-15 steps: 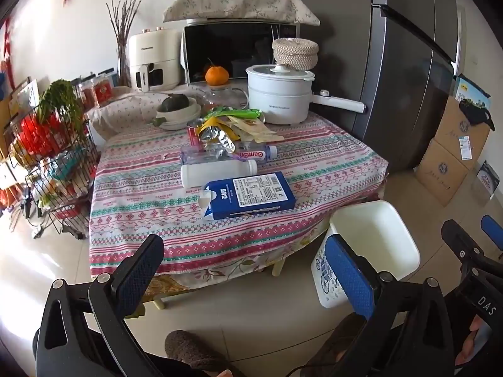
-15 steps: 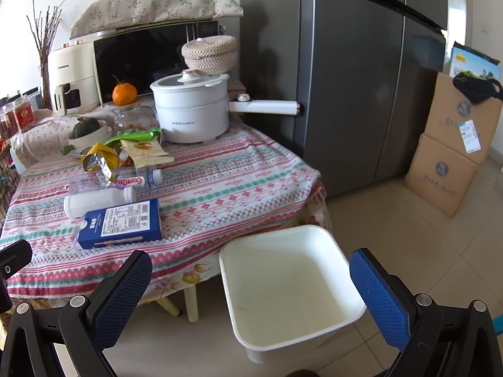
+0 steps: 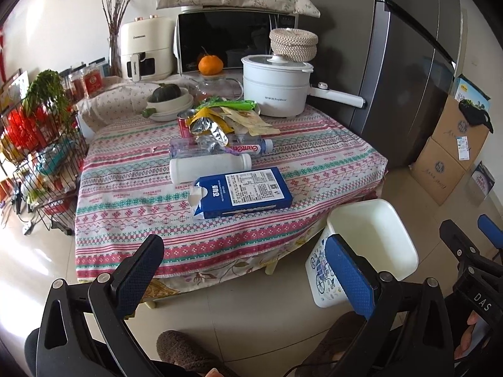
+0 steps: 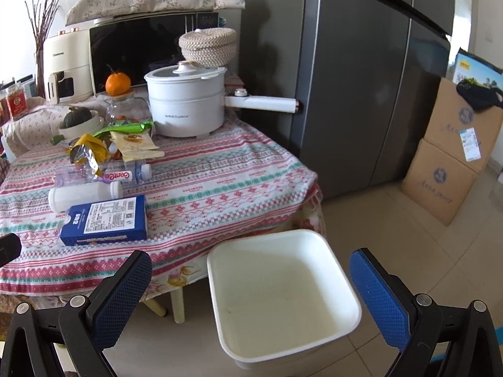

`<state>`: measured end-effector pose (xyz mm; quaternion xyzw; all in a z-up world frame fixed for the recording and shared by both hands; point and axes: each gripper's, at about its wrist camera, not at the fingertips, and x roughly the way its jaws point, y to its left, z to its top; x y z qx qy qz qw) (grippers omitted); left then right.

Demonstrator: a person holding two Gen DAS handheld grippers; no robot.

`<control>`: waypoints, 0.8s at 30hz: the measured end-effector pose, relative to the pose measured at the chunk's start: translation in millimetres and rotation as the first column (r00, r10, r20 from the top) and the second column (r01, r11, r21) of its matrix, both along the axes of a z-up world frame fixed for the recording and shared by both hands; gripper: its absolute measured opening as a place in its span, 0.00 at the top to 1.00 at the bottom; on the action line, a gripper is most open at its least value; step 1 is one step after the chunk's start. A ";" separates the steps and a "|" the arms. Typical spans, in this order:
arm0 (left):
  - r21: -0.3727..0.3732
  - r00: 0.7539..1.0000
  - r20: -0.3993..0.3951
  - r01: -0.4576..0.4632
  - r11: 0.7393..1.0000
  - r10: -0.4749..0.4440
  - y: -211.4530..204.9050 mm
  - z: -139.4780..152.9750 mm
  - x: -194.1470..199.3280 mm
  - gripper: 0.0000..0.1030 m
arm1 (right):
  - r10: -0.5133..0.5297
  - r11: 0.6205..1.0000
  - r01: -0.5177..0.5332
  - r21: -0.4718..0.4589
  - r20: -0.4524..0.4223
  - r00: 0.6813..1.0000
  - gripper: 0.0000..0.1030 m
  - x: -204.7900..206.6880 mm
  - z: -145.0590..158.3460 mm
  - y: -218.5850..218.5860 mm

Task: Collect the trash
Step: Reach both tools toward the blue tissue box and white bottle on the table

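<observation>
Left wrist view
Left tool [image 3: 240, 270]: fingers spread wide apart, holding nothing, off the tabletop's near edge.
Blue carton [image 3: 242, 192]: flat, closest to the near edge of the tabletop [image 3: 132, 220].
White bottle [image 3: 209, 167]: lying just behind the carton.
Clear bottle [image 3: 220, 148]: behind it, under crumpled wrappers [image 3: 209, 125].
Bin [image 3: 371, 245]: on the floor by the near right corner.

Right wrist view
Right tool [image 4: 251, 286]: fingers wide apart, holding nothing, above the bin [image 4: 279, 295].
Blue carton [image 4: 105, 221]: near the front edge, left of the bin.

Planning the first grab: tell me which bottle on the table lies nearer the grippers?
The white opaque bottle, lying just behind the blue carton; the clear labelled bottle sits farther back.
</observation>
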<state>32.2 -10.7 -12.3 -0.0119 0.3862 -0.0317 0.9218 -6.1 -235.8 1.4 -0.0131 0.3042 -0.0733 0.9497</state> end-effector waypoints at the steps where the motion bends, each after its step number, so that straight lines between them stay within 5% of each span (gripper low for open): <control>1: -0.011 1.000 -0.004 0.002 1.000 -0.002 2.7 -1.1 3.4 0.00 | 0.008 1.000 -0.008 -0.025 0.004 1.000 0.00 3.5 -0.1 0.3; 9: -0.046 0.995 -0.044 0.083 0.995 -0.086 19.5 -18.0 49.5 0.00 | 0.133 0.991 -0.132 0.013 -0.068 0.989 0.00 53.2 -9.4 -9.8; 17: -0.107 0.970 -0.204 0.116 0.988 -0.135 60.5 -57.1 123.3 0.03 | 0.250 0.968 -0.245 0.052 -0.226 0.941 0.00 112.0 -30.8 -3.5; 21: -0.096 0.953 -0.267 0.123 0.988 -0.145 75.1 -76.1 156.1 0.14 | 0.302 0.953 -0.290 0.086 -0.289 0.908 0.00 135.9 -43.3 7.0; 24: -0.194 0.935 -0.312 0.112 0.975 -0.169 84.1 -91.9 175.9 0.26 | 0.316 0.948 -0.310 0.068 -0.308 0.897 0.00 149.7 -51.3 14.8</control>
